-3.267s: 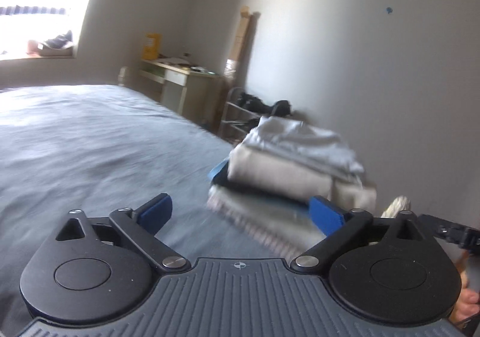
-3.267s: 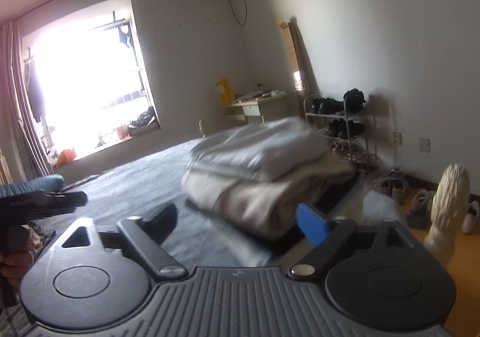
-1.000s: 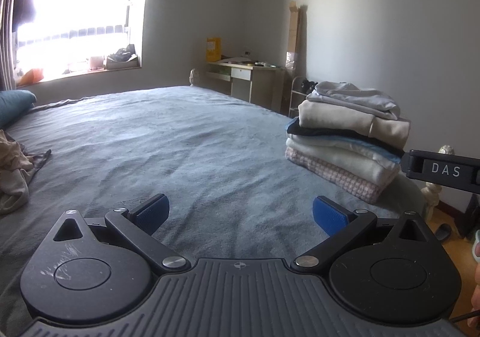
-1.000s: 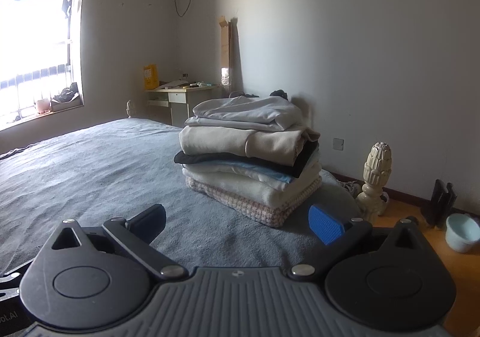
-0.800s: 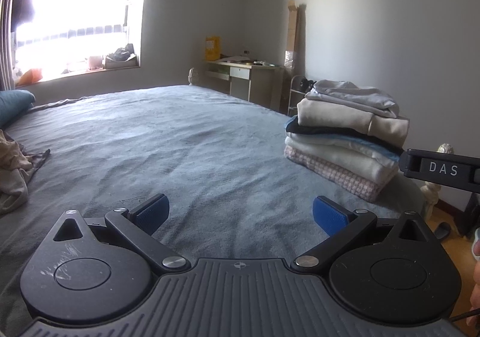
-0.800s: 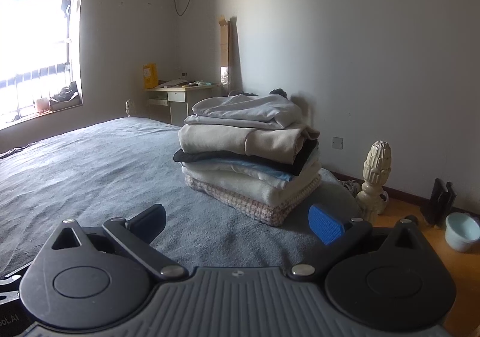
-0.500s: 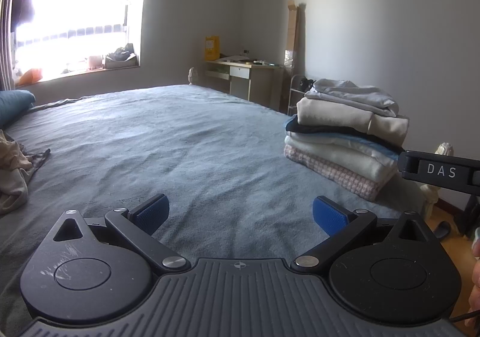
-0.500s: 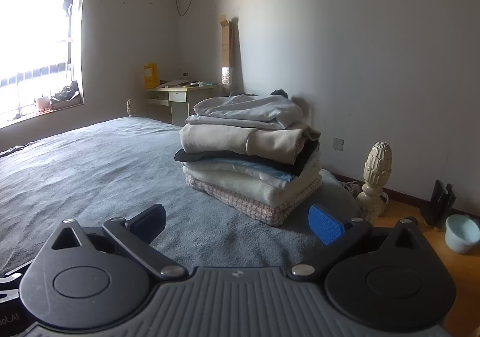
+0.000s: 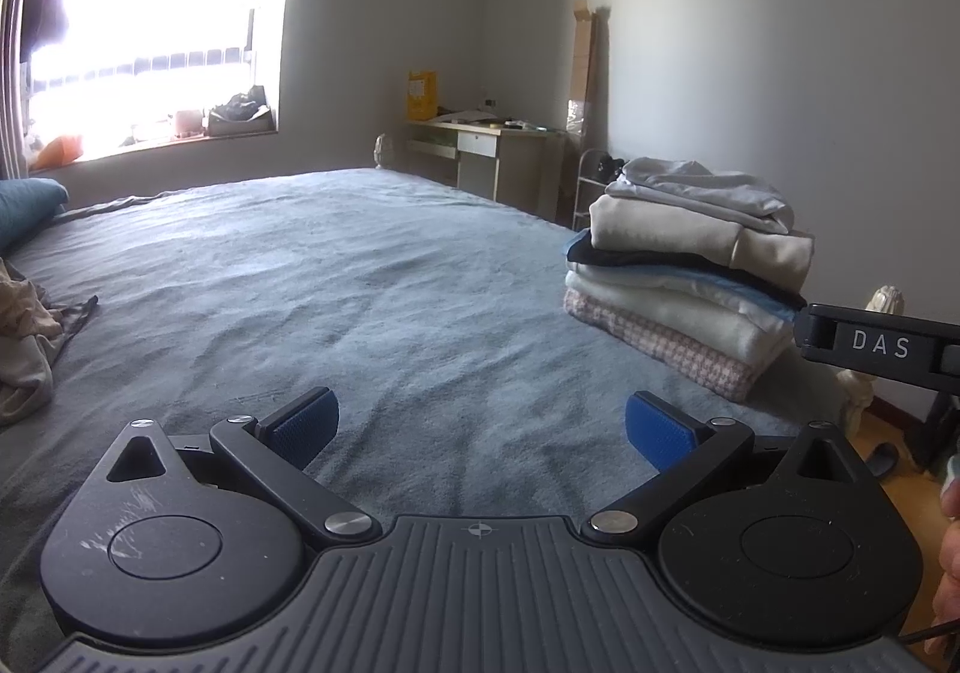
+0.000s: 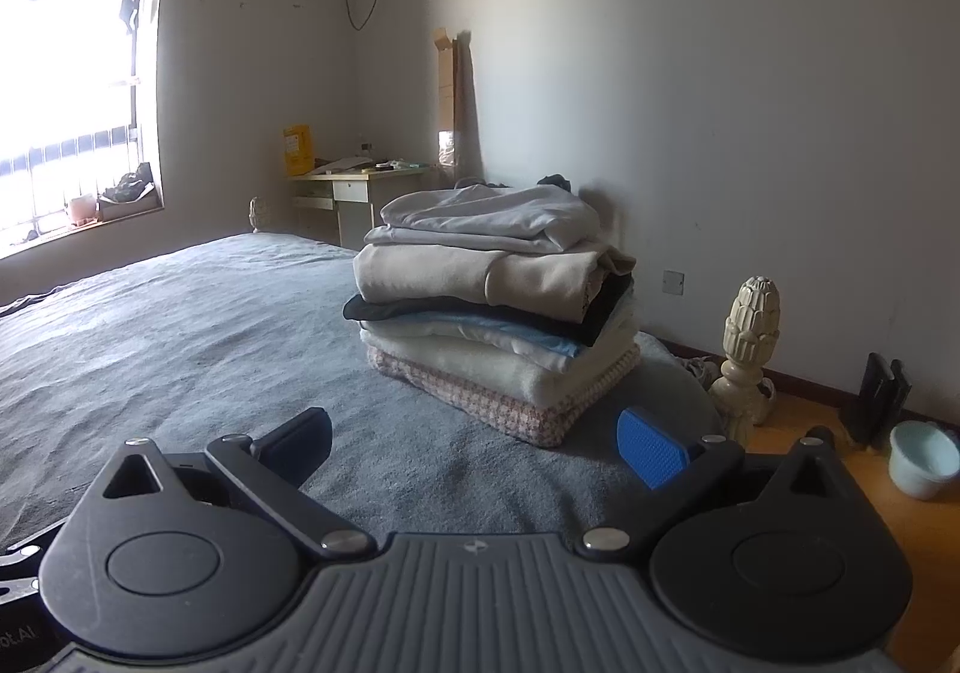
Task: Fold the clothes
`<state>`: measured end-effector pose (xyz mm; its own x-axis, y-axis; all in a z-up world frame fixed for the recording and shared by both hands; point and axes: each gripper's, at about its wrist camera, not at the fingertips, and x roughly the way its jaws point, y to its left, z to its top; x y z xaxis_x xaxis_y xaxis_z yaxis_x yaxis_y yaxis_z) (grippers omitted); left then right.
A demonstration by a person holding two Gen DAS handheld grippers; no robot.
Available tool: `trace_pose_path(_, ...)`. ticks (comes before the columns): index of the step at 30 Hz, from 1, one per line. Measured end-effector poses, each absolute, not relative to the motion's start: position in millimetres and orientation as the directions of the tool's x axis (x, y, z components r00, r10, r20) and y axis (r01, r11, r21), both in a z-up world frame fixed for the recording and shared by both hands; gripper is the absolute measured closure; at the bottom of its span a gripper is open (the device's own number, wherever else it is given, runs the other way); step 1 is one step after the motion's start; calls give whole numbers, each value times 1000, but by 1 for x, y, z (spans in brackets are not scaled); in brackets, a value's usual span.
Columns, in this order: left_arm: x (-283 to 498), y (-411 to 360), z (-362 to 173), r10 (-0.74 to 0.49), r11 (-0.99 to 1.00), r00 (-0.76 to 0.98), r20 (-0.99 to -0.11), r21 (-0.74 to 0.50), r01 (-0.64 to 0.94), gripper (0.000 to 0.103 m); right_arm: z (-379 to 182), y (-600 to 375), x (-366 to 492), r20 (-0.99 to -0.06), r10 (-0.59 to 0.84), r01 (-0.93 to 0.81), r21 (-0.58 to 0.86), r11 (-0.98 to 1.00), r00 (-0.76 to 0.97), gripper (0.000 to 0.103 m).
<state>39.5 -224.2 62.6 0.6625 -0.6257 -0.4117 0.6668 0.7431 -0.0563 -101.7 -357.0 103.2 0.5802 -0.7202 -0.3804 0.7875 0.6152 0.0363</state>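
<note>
Looks mostly done; stack of folded clothes (image 10: 498, 307) sits at the bed's (image 9: 360, 283) 2 o'clock corner; left gripper (image 9: 480, 427) and right gripper (image 10: 474, 436) both gape empty; only the crumpled pile (image 9: 24, 337) at 9 o'clock left.

The bed (image 9: 372, 277) wears a plain grey-blue cover, and the stack of folded clothes (image 10: 498, 307) on it runs, top to bottom, pale grey, beige, black, light blue, cream-white, and a pink-and-white small check. The left gripper (image 9: 480, 427) and the right gripper (image 10: 474, 445) are black with grey ribbed bodies and bright blue finger pads (image 9: 657, 430), while the loose clothes (image 9: 27, 349) at the bed's left edge are beige and tan with a dark strip. Around them, the walls are off-white, a pillow (image 9: 27, 205) is teal, a box (image 10: 297, 150) on the pale desk is yellow, the carved post (image 10: 750, 337) is cream, the bowl (image 10: 921, 460) is pale blue and the floor is orange-brown.
</note>
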Motion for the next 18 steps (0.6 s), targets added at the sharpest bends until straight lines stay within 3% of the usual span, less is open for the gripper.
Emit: trace_pose_path(18, 41, -224, 62, -627, 741, 659, -416, -56, 669, 0, 101, -356, -100, -389, -717, 789, 44, 613, 578, 0)
